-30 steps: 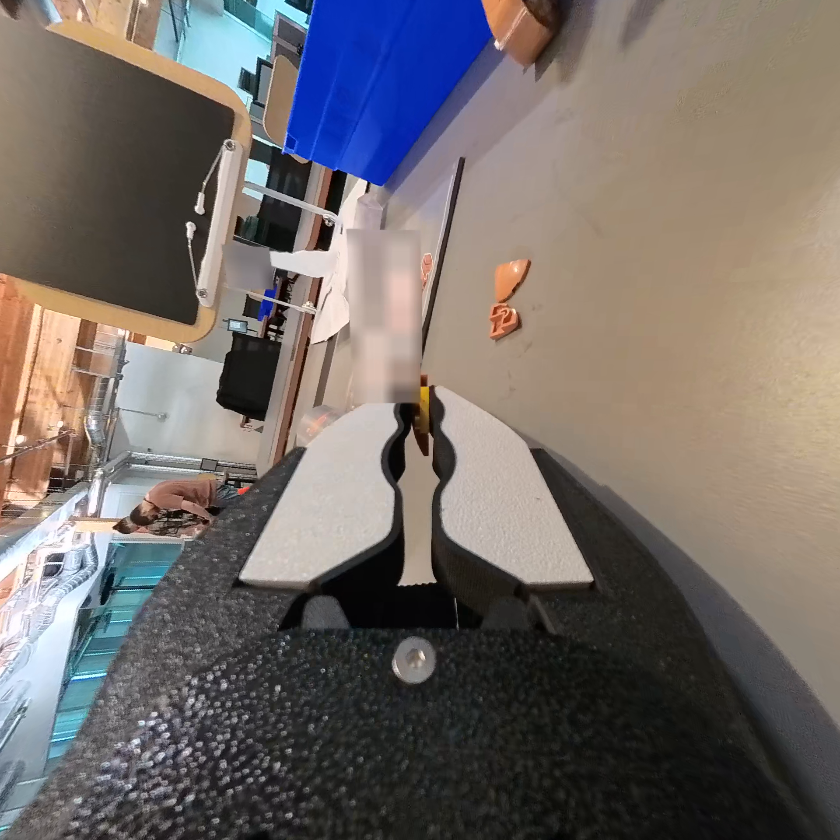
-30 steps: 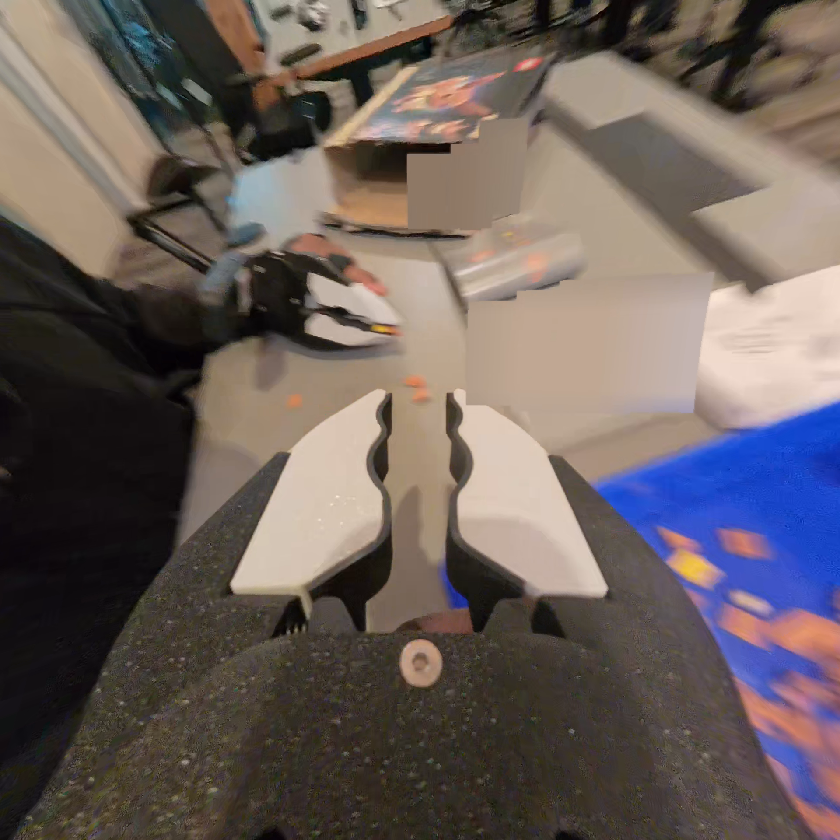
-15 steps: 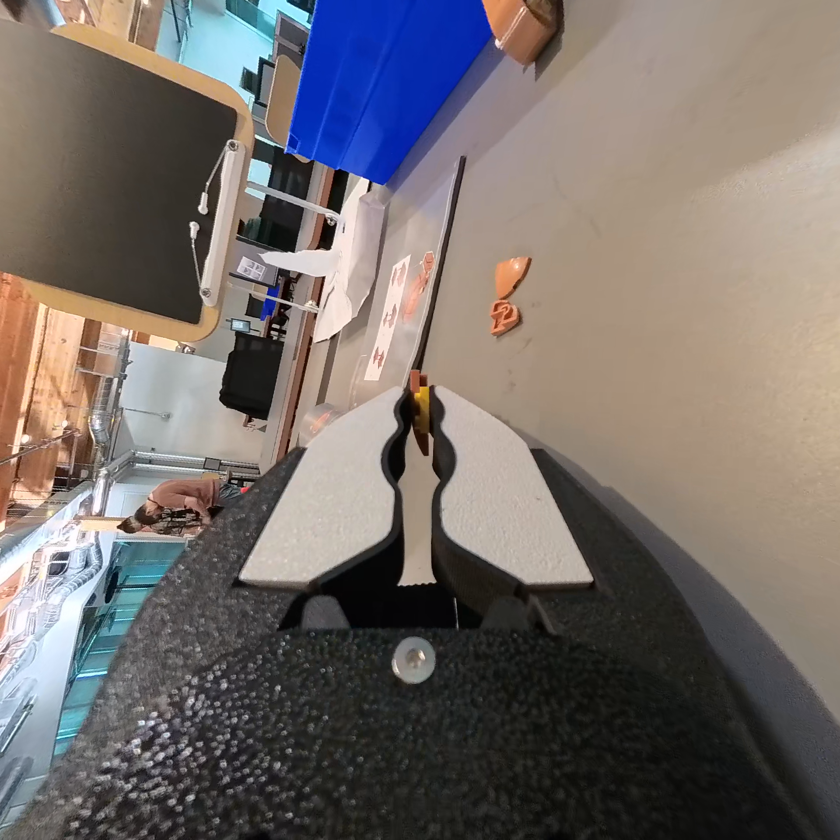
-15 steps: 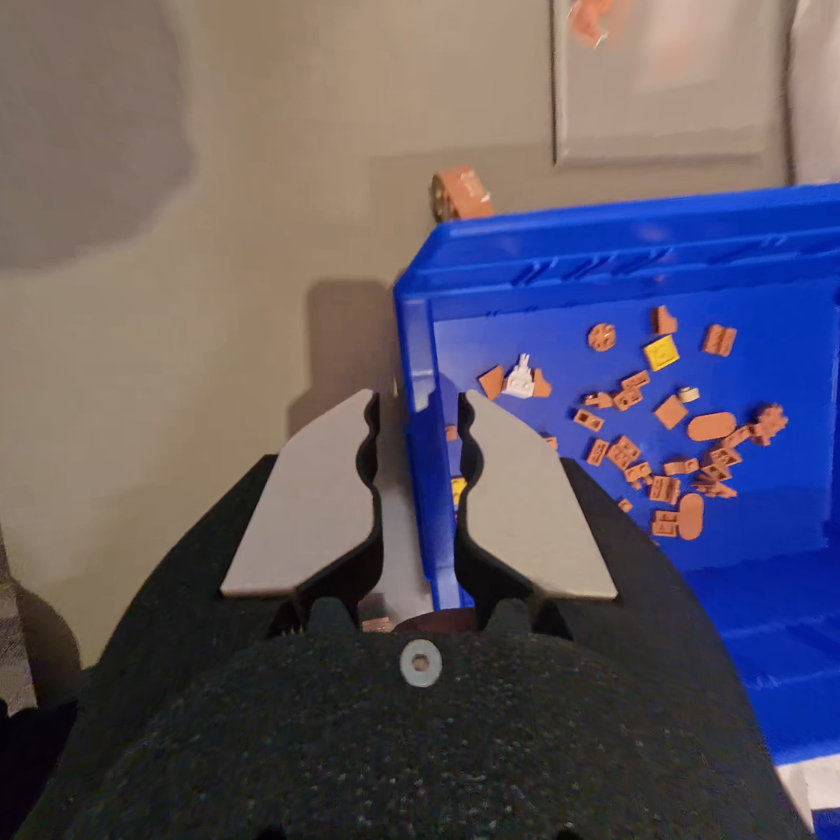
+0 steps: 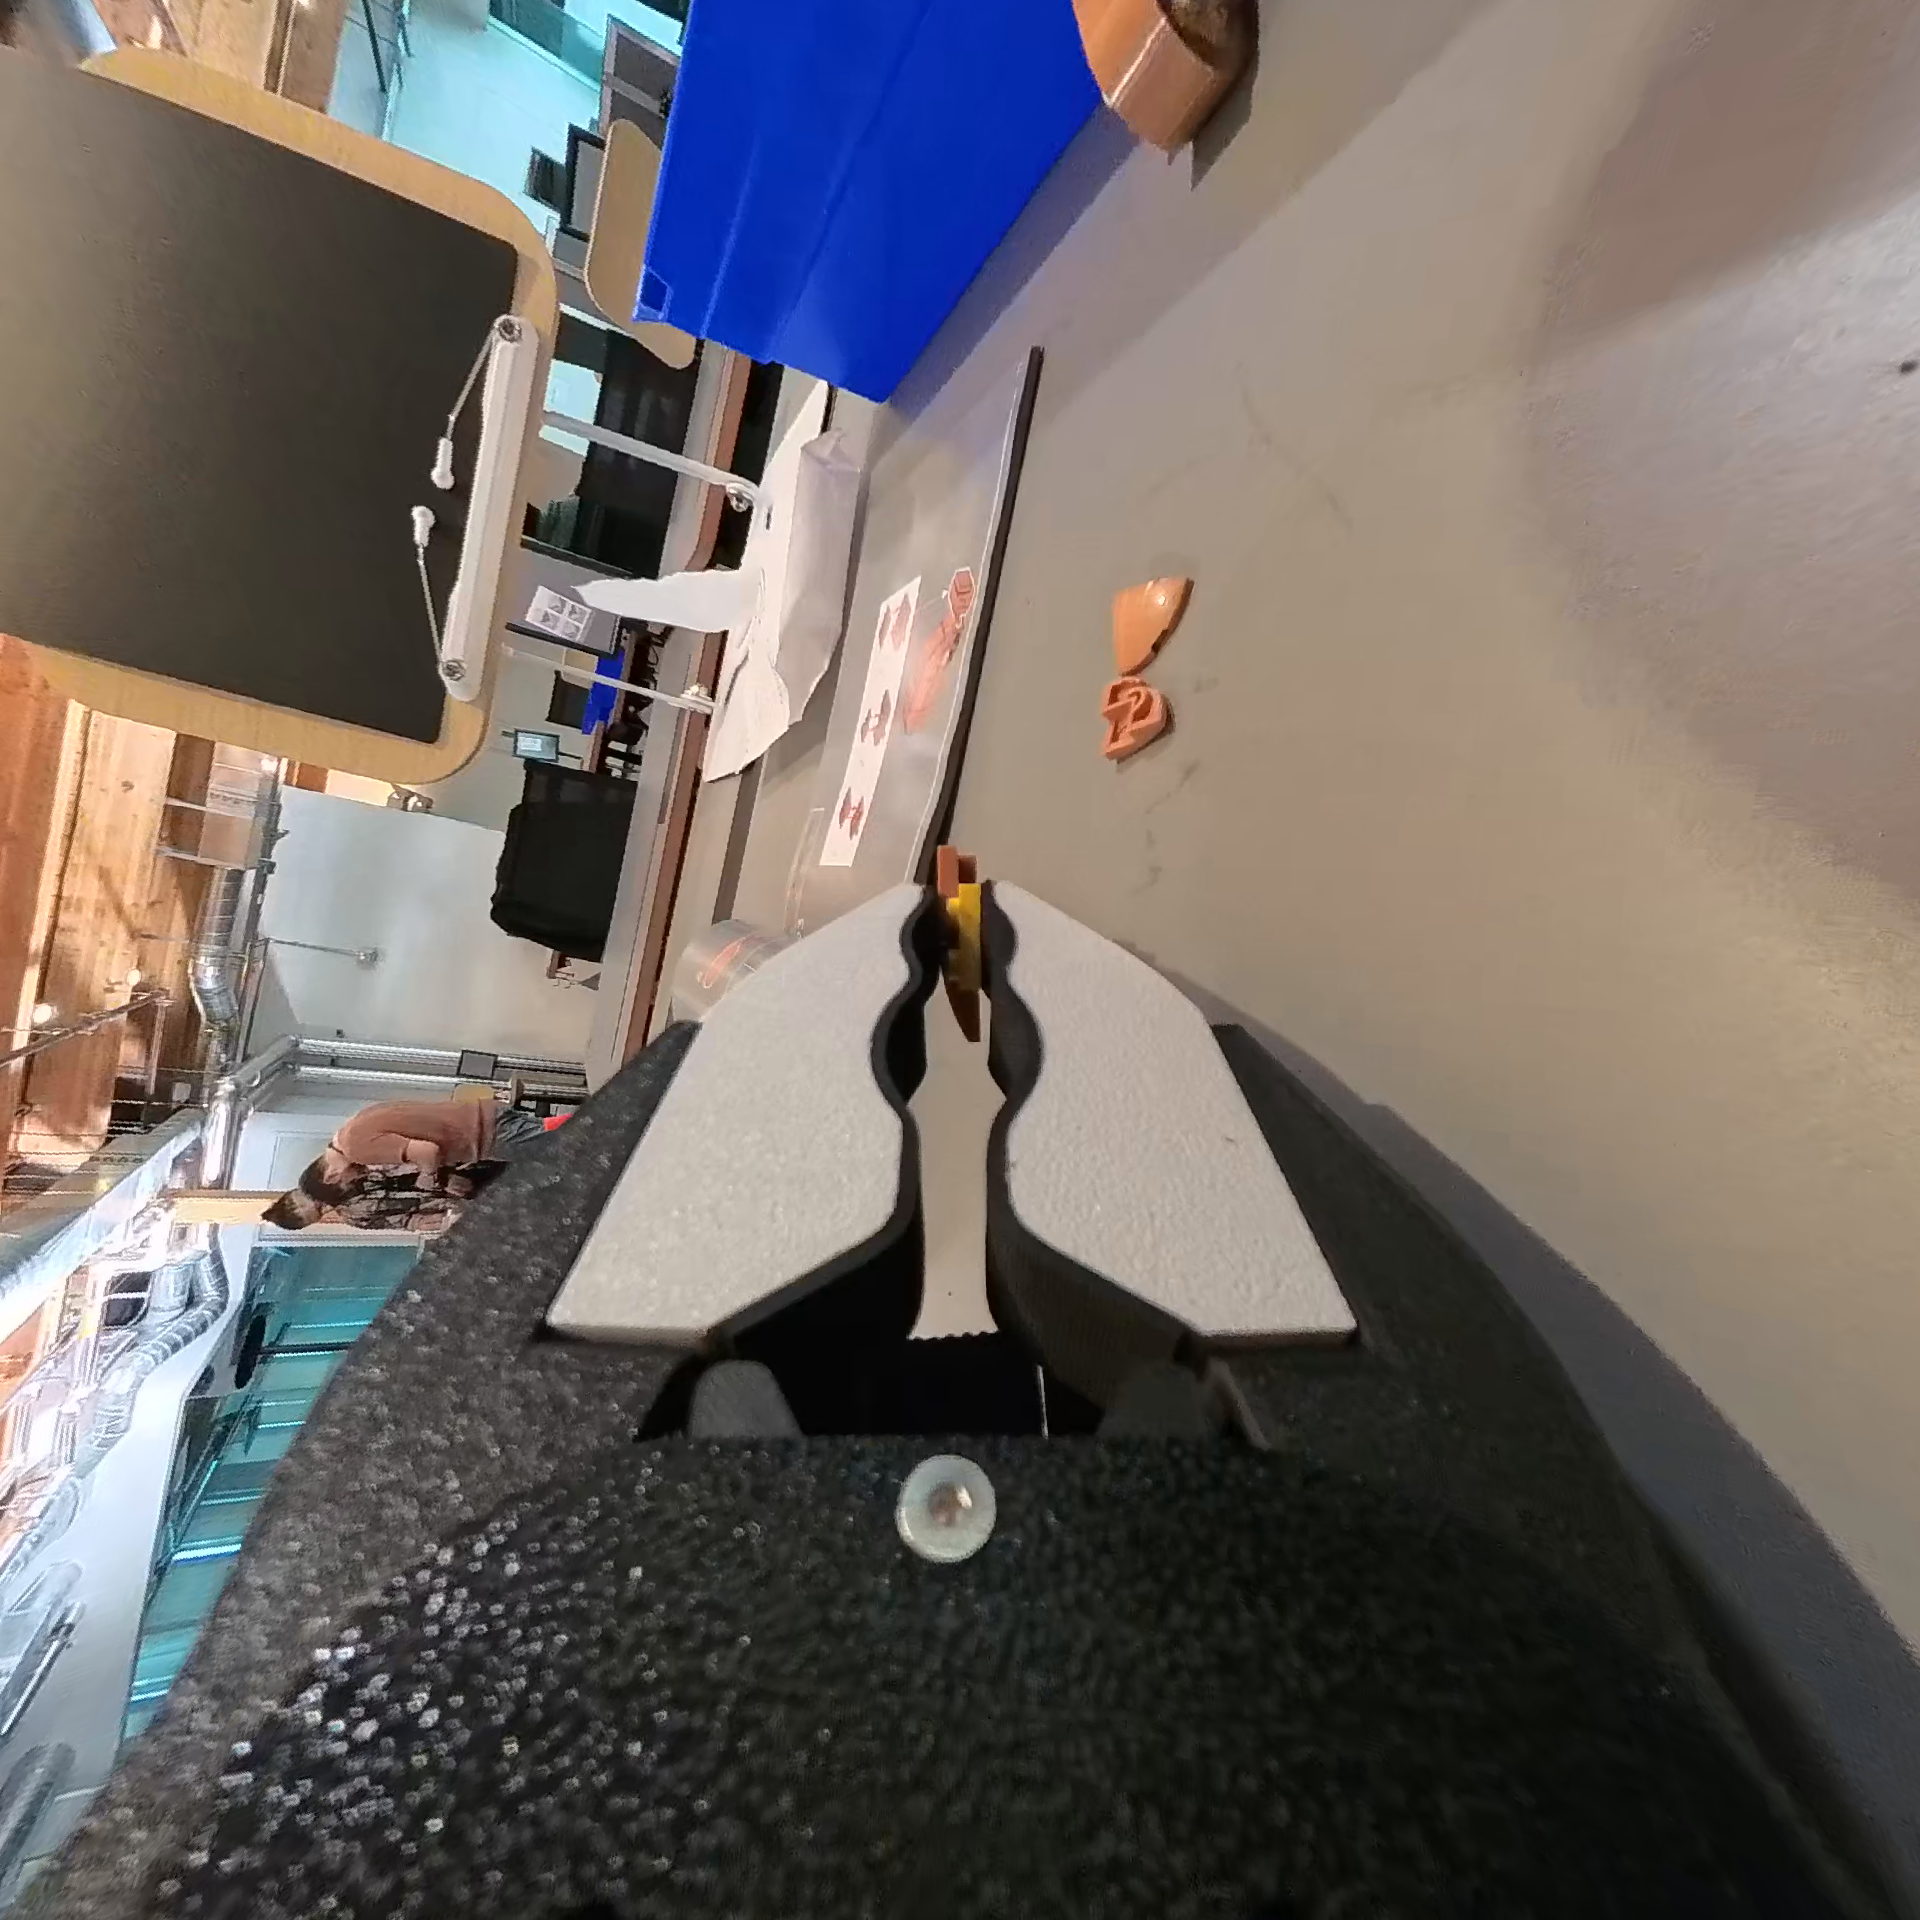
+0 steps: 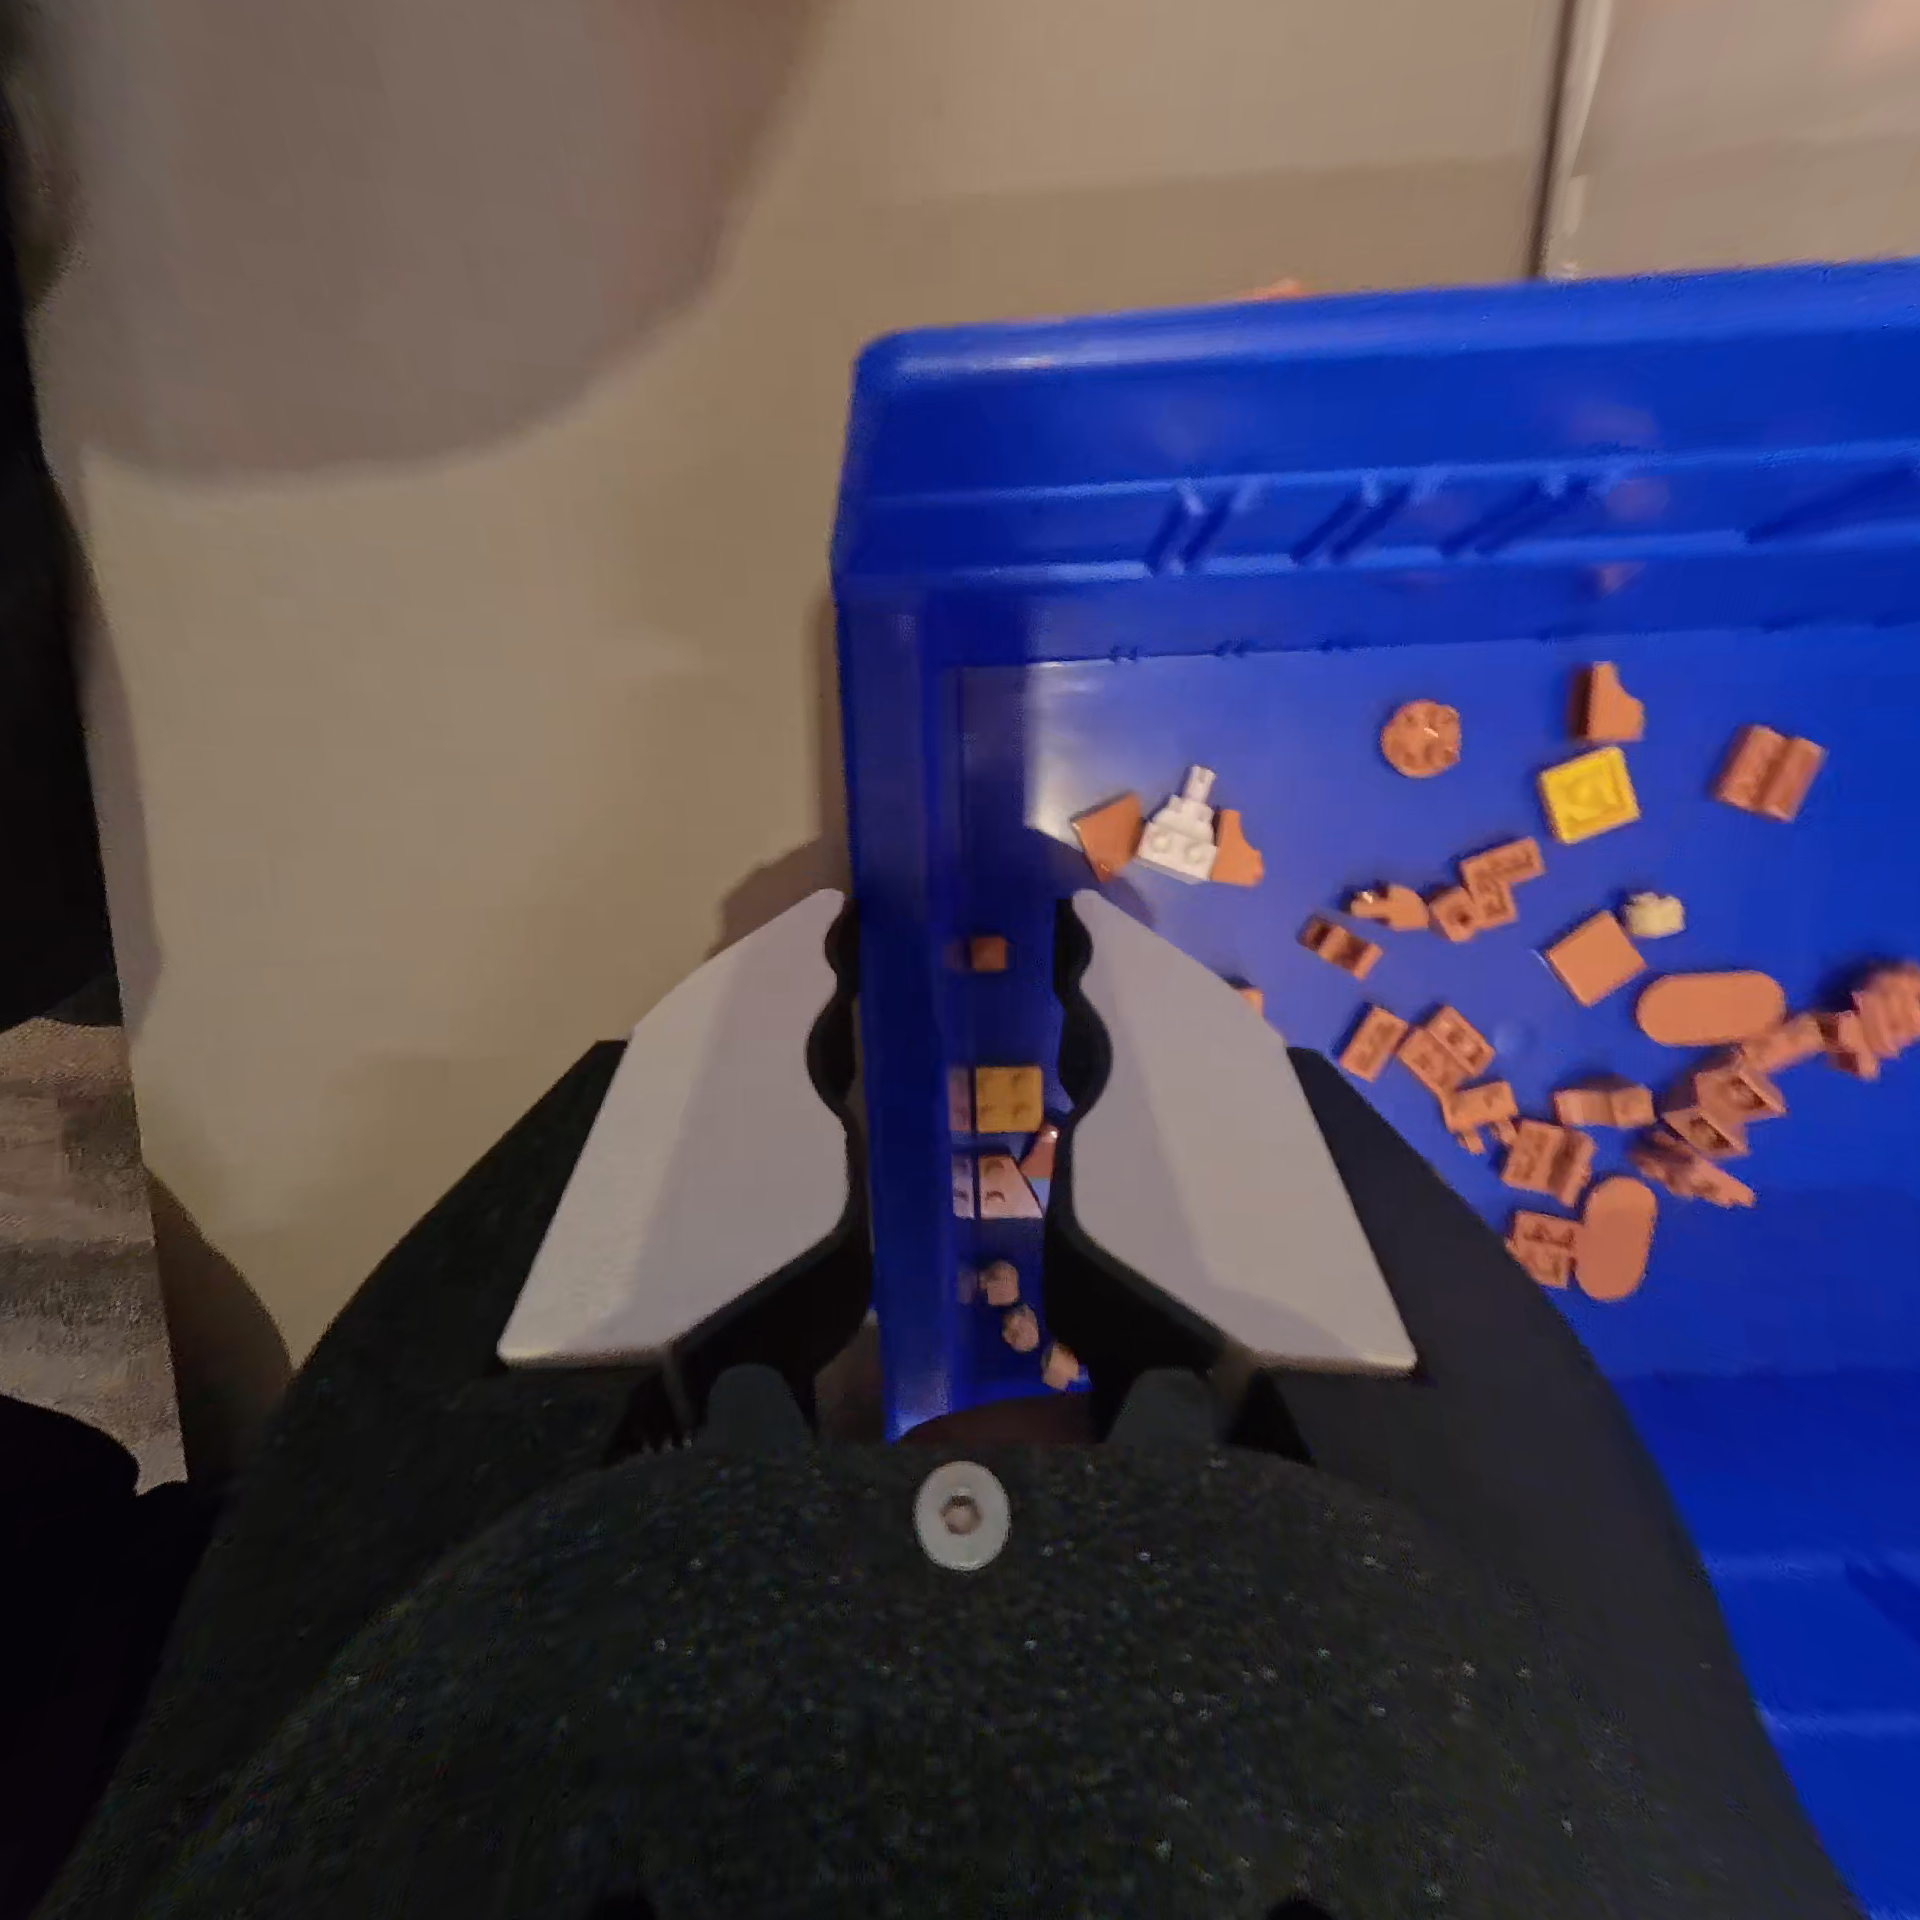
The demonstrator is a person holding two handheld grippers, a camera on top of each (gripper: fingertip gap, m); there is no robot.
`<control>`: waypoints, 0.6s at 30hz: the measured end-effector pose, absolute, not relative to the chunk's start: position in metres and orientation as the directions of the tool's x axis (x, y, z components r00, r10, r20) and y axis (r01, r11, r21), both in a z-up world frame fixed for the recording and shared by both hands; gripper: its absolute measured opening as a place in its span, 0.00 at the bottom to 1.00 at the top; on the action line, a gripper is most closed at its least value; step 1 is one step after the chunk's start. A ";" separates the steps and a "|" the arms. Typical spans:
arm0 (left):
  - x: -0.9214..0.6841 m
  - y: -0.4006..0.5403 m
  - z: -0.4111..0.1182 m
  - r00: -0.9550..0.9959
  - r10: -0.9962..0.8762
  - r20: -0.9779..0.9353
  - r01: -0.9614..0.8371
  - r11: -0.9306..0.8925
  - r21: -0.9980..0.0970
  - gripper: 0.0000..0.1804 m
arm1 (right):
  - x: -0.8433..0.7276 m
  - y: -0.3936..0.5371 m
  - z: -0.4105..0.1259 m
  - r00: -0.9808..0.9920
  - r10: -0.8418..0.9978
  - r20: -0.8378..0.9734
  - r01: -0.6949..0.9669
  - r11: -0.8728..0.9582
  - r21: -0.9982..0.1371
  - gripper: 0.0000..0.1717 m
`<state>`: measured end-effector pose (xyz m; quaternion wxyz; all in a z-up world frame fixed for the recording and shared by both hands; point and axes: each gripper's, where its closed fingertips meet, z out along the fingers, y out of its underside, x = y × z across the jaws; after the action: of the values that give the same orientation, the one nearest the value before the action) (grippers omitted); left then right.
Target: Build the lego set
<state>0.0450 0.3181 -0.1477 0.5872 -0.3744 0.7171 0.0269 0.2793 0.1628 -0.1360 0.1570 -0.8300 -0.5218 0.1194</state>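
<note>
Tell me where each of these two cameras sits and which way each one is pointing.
Left wrist view: rolled sideways, low over the grey table, looking along it; own left tongs pinch a small brown and yellow brick piece.
Right wrist view: above the table, looking down into the blue bin of loose bricks; own right tongs open, straddling the bin's left wall.
Shared: the blue bin and the grey table; neither view shows the other tongs.
</note>
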 end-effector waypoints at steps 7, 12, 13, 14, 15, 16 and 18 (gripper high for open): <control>0.046 0.317 -0.149 -0.035 -0.510 -0.859 -0.566 0.719 -0.404 0.03 | 0.330 0.186 -0.111 0.594 0.797 0.113 0.763 -0.513 -0.394 0.20; 0.047 0.319 -0.152 -0.040 -0.521 -0.852 -0.566 0.715 -0.410 0.03 | 0.359 0.187 -0.119 0.587 0.787 0.189 0.803 -0.538 -0.255 0.18; 0.047 0.320 -0.152 -0.039 -0.525 -0.850 -0.568 0.712 -0.413 0.03 | 0.362 0.185 -0.123 0.560 0.807 0.189 0.826 -0.525 -0.204 0.18; 0.047 0.321 -0.153 -0.037 -0.528 -0.848 -0.570 0.708 -0.417 0.03 | 0.362 0.182 -0.127 0.521 0.838 0.164 0.852 -0.501 -0.150 0.18; 0.047 0.322 -0.154 -0.035 -0.532 -0.846 -0.572 0.705 -0.419 0.03 | 0.361 0.177 -0.133 0.478 0.870 0.119 0.878 -0.469 -0.095 0.18; 0.047 0.322 -0.155 -0.036 -0.533 -0.845 -0.573 0.704 -0.420 0.03 | 0.360 0.173 -0.139 0.436 0.898 0.064 0.900 -0.434 -0.037 0.18; 0.046 0.322 -0.155 -0.038 -0.526 -0.849 -0.576 0.706 -0.412 0.04 | 0.365 0.163 -0.151 0.366 0.929 -0.047 0.929 -0.362 0.082 0.17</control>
<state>0.0460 0.3222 -0.1549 0.5783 -0.3825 0.7203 0.0213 0.3649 0.1631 -0.1510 -0.0473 -0.8251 -0.5629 -0.0038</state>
